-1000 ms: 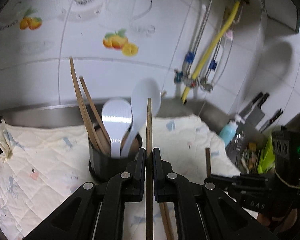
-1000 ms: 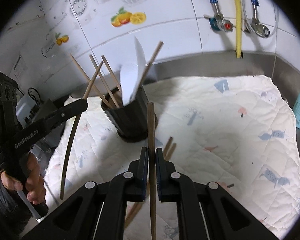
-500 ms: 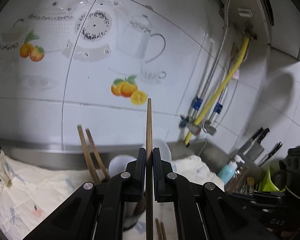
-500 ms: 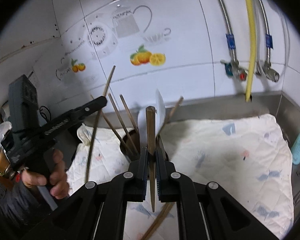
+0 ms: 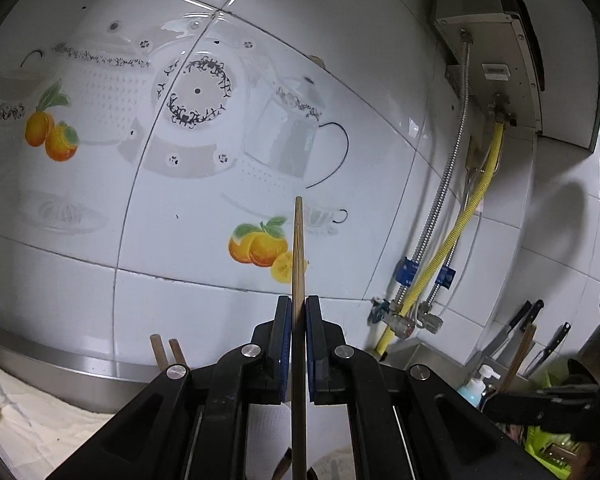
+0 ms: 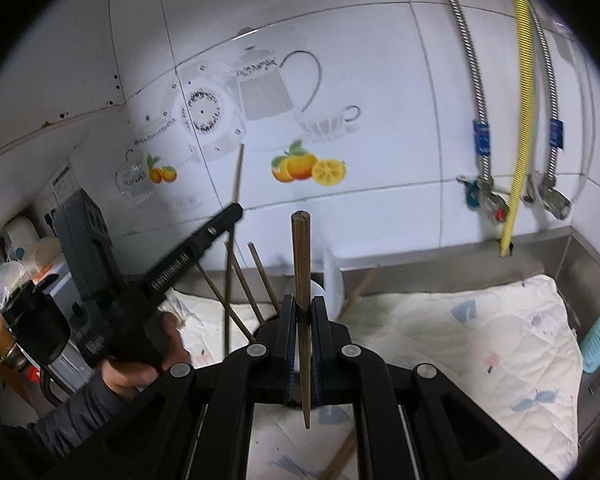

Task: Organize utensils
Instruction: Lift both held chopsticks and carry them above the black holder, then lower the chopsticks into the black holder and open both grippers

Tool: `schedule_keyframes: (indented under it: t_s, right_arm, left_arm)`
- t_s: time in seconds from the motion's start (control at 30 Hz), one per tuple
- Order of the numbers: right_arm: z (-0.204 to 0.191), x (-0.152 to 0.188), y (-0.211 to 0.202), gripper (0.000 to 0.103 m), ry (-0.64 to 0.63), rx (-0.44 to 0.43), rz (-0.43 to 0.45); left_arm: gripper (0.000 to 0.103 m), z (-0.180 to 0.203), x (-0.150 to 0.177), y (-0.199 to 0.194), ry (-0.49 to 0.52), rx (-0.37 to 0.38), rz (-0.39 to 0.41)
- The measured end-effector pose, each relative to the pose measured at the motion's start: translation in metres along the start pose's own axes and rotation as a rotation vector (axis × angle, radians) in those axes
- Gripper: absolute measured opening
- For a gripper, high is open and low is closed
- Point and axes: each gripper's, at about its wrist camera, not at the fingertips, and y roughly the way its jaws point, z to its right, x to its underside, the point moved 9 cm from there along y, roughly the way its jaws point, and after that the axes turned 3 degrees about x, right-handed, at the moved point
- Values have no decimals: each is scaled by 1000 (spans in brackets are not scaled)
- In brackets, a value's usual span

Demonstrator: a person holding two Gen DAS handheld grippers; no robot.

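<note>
White lettering along the arm of the left tongs (image 6: 204, 246), seen from the right wrist view, blurred, roughly "GenRobot.AI"; small labels on the wall socket and blue pipe tags too small to read

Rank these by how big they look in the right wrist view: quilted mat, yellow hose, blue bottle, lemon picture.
1. Quilted mat
2. Yellow hose
3. Blue bottle, partly cut off at the edge
4. Lemon picture

Bottle and lemon look close; fisheye distortion makes that order unsure.

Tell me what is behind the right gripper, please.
Behind the right gripper and its chopstick, several wooden chopsticks and a white spoon stick up. The holder they stand in is hidden by the gripper.
</note>
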Motion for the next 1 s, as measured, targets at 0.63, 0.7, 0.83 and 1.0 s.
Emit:
schedule_keyframes:
  t_s: [0.63,0.7,0.83,1.0]
  right_arm:
    - [-10,-40,3,10,-38,6,71]
    - [-10,-42,4,10,-38,1,75]
    - [-9,-44,10,10,-29,2,85]
    - [-8,-44,19,10,-33,5,99]
  left_arm:
    - [6,-4,22,21,109,-49,97]
    - [6,-8,22,23,93,-46,93]
    - [6,-13,28,26,96,-62,83]
    - [6,-14,38,25,125,-82,58]
